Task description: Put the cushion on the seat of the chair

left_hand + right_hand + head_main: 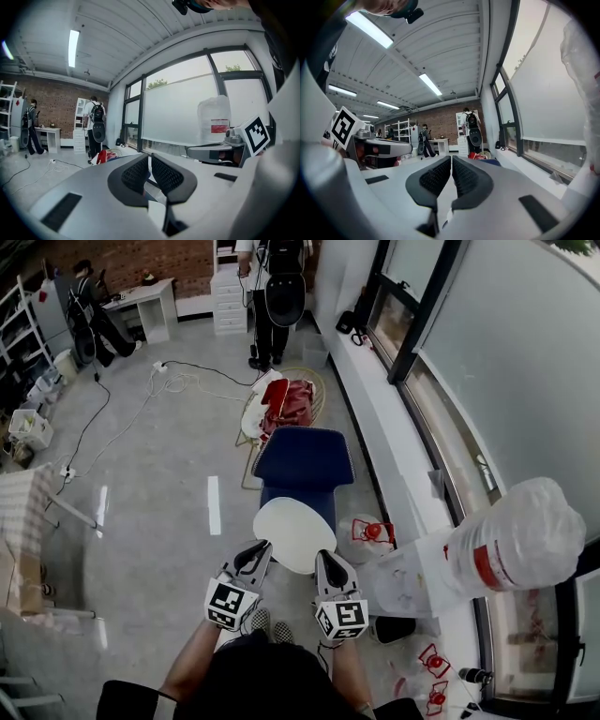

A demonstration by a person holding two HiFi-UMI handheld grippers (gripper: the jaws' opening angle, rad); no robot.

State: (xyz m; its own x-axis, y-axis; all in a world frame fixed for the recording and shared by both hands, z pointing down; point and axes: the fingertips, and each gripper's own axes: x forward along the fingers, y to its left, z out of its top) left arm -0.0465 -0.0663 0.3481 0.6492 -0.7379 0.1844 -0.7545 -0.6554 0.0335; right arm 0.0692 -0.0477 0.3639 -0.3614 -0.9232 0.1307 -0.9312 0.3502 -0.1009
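Floor (pixel 159 484): grey concrete, with cables trailing across it toward 10 o'clock in the head view.
Window (pixel 525 362): frosted panes in dark frames, running from 1 to 4 o'clock along a white sill (pixel 394 437).
Jug (pixel 511 545): clear plastic with a red label, lying tilted at 4 o'clock (it looms large, close to the camera).
Chair (pixel 305 460): blue, at the middle of the head view, just beyond the cushion.
Person (pixel 272 296): standing at 12 o'clock with a dark backpack, back turned; a second person (pixel 89 296) sits by a white desk at 10 o'clock.
Cushion (pixel 293 532): white and round, at the chair's 6 o'clock, overlapping its near edge and not on the seat; whether it touches the chair cannot be told.
Red bag (pixel 291 401): heaped on a pale wicker seat at the chair's 12 o'clock.
Left gripper (pixel 260 554): at the cushion's 7 o'clock rim, its jaws nearly together with a strip of white cushion pinched between the pads.
Right gripper (pixel 323 559): at the cushion's 5 o'clock rim, pads pressed tight, a white sliver of cushion at their base.
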